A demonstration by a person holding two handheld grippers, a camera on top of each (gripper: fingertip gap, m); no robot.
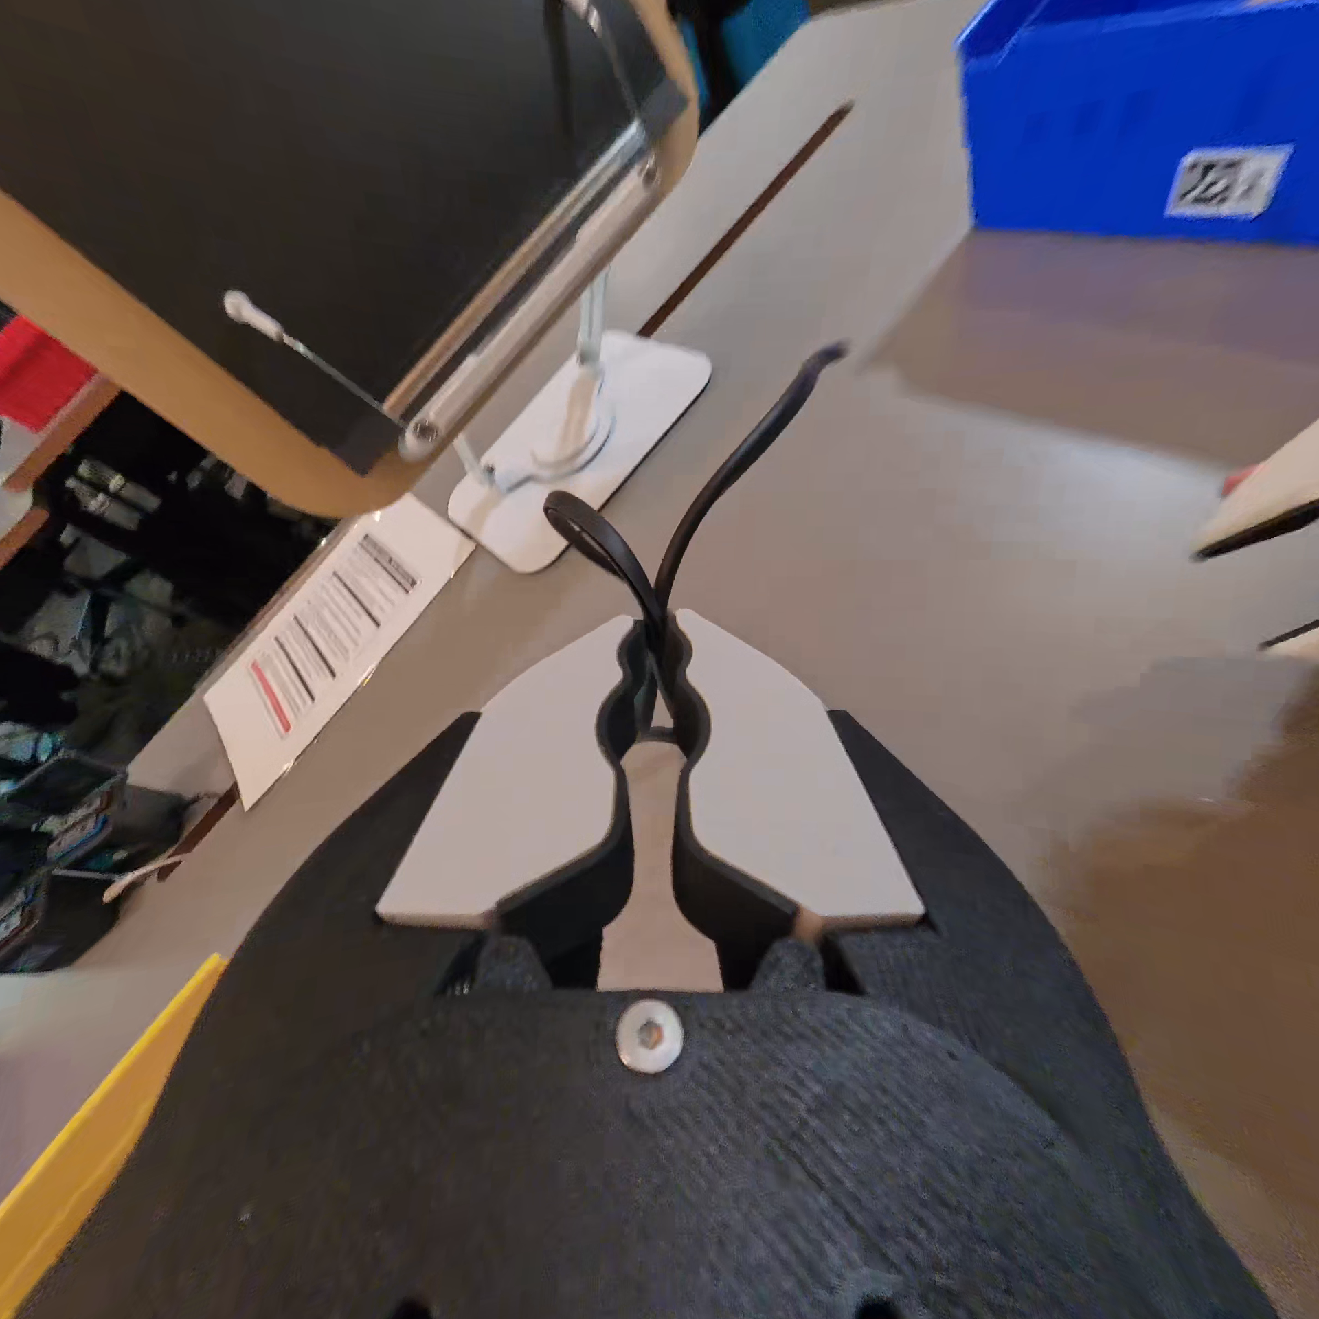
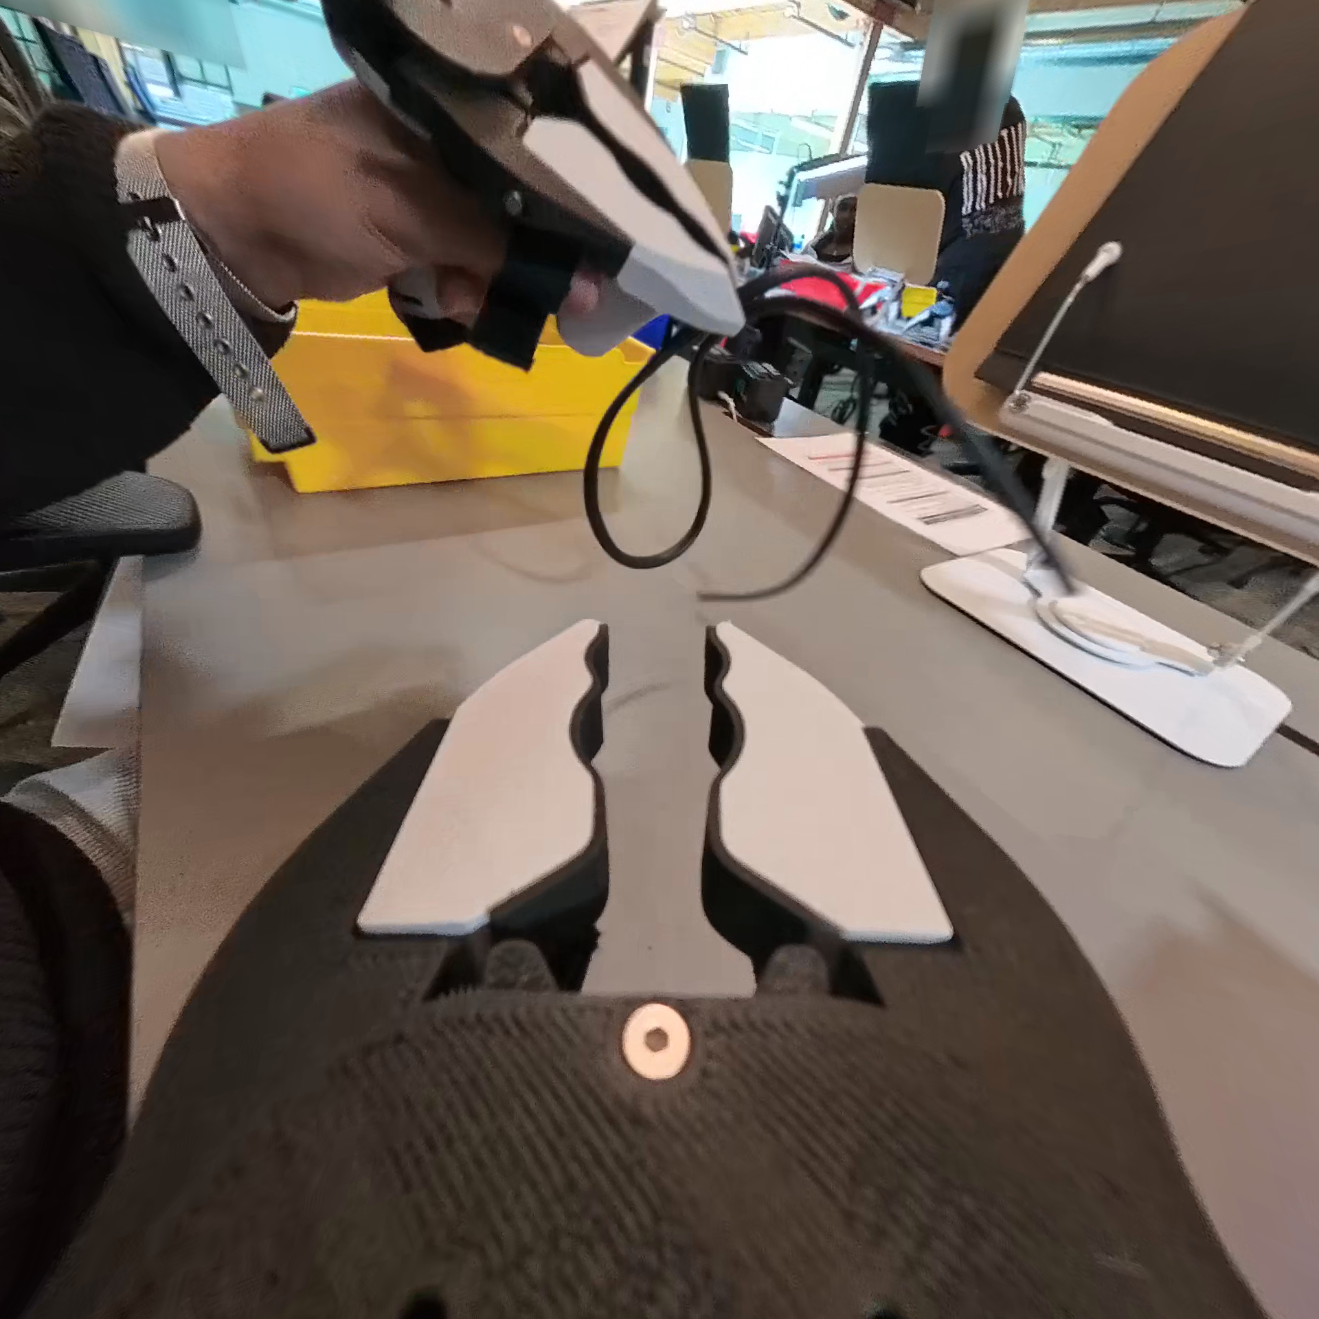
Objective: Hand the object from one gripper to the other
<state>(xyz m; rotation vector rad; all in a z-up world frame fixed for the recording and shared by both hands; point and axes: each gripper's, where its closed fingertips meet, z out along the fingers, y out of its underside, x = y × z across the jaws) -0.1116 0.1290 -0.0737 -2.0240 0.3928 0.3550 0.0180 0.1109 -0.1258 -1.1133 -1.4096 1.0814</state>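
My left gripper (image 1: 655,624) is shut on a thin black cable (image 1: 721,485), which sticks out past its tips in a small loop and a long strand. In the right wrist view the left gripper (image 2: 728,321) is held by a hand above the grey table, and the black cable (image 2: 646,464) hangs from its tips in loose loops. My right gripper (image 2: 657,635) is open and empty, low over the table, below and short of the hanging loops. It is not touching the cable.
A yellow bin (image 2: 442,421) stands at the back left, a blue bin (image 1: 1142,121) farther off. A board on a white stand base (image 2: 1113,664) sits on the right, with a printed sheet (image 2: 899,492) beside it. A chair armrest (image 2: 93,521) is at the left edge. My hands' fingertips stand some 15 cm from each other.
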